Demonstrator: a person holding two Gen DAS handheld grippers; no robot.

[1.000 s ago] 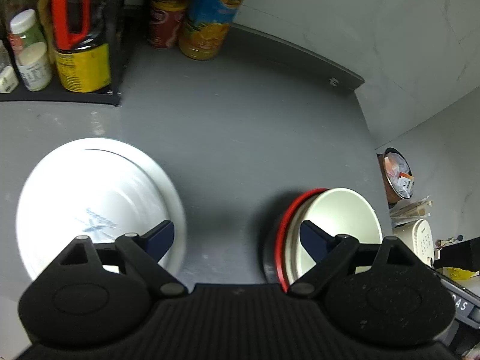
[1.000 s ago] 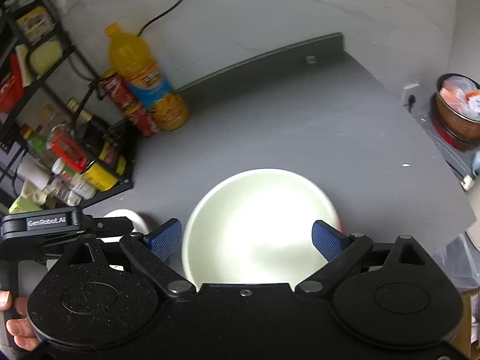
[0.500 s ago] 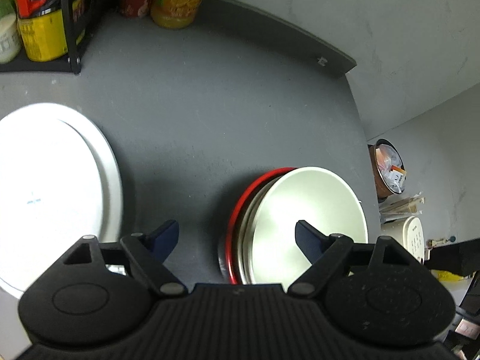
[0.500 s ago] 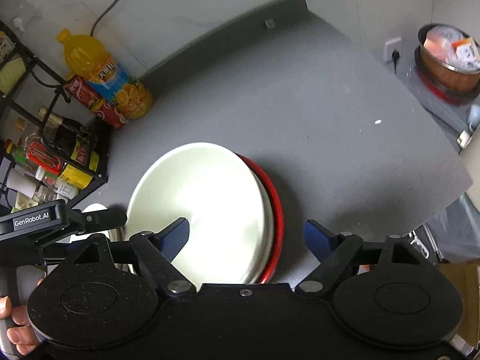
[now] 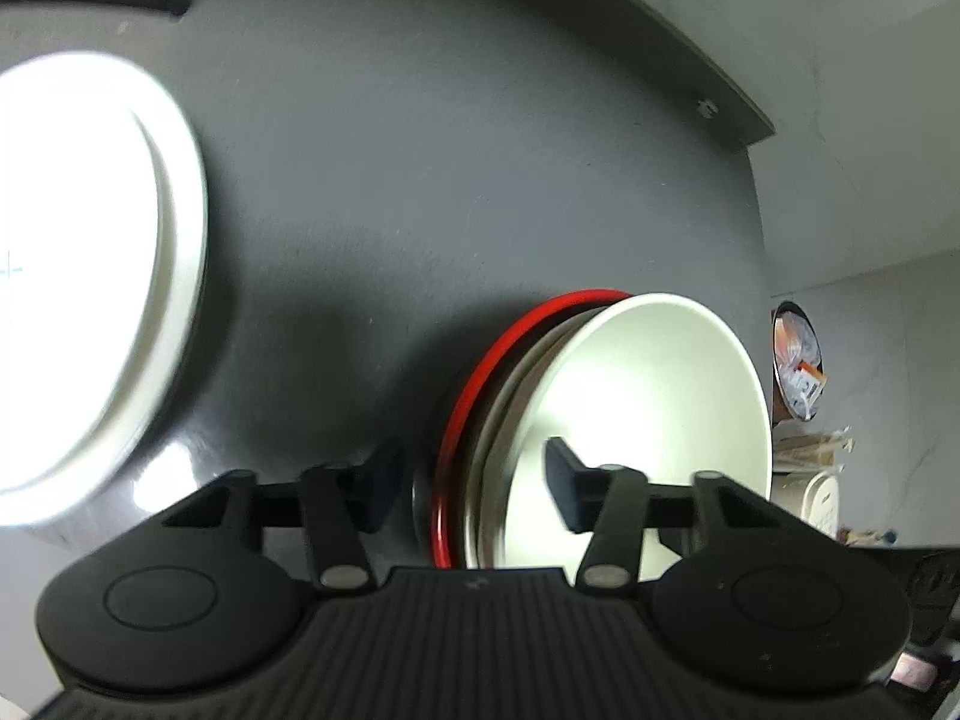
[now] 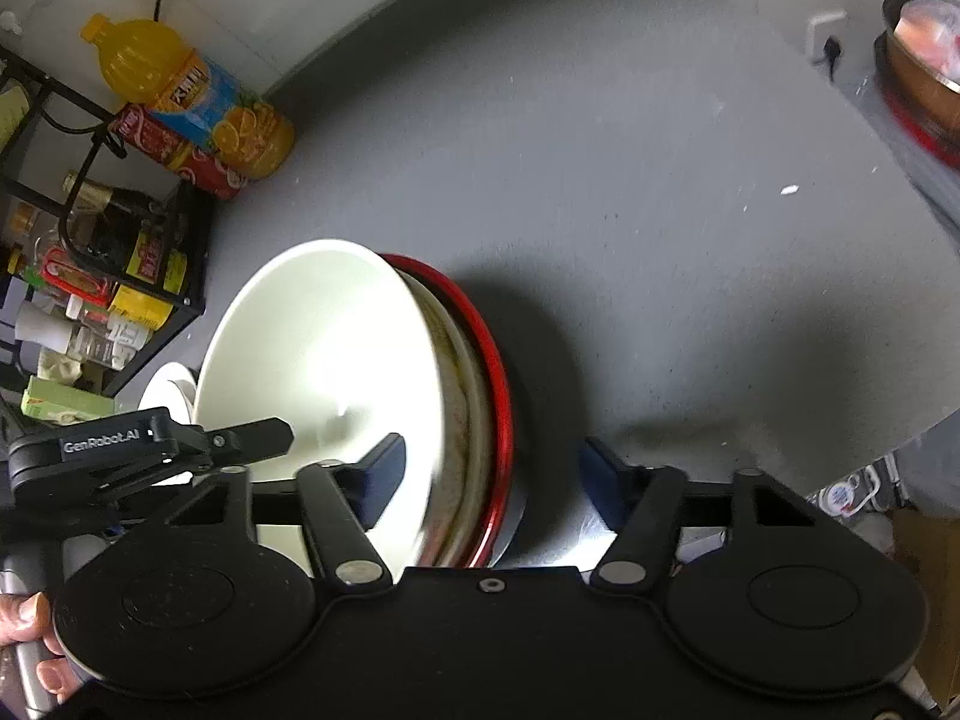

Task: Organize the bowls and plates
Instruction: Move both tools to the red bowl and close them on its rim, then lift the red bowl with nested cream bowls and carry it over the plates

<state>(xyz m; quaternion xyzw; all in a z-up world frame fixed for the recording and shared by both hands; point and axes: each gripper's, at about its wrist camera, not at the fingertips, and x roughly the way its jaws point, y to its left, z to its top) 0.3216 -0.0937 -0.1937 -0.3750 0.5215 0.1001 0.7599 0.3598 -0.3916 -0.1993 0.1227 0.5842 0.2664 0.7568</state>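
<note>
Grey countertop (image 5: pixel 420 192). Both grippers' jaws have just been closing, half-open, straddling opposite rims of cream bowl (image 5: pixel 648 396) stacked on red-rimmed plate (image 5: pixel 510 336): left gripper (image 5: pixel 474 489), right gripper (image 6: pixel 489 474). Neither pad pair visibly pressing yet. Seat both evenly, then lift level.

"GenRobot.AI" on left claw (image 6: pixel 252 441)

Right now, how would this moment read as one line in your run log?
left claw: closing around bowl stack rim, no grip yet | right claw: same, opposite side | bowl stack: on grey counter | white plate: apart

Bowl (image 5: pixel 648 396) sits atop stacked plates (image 5: pixel 480 396) (another plate (image 5: pixel 90 276) lies left).
</note>
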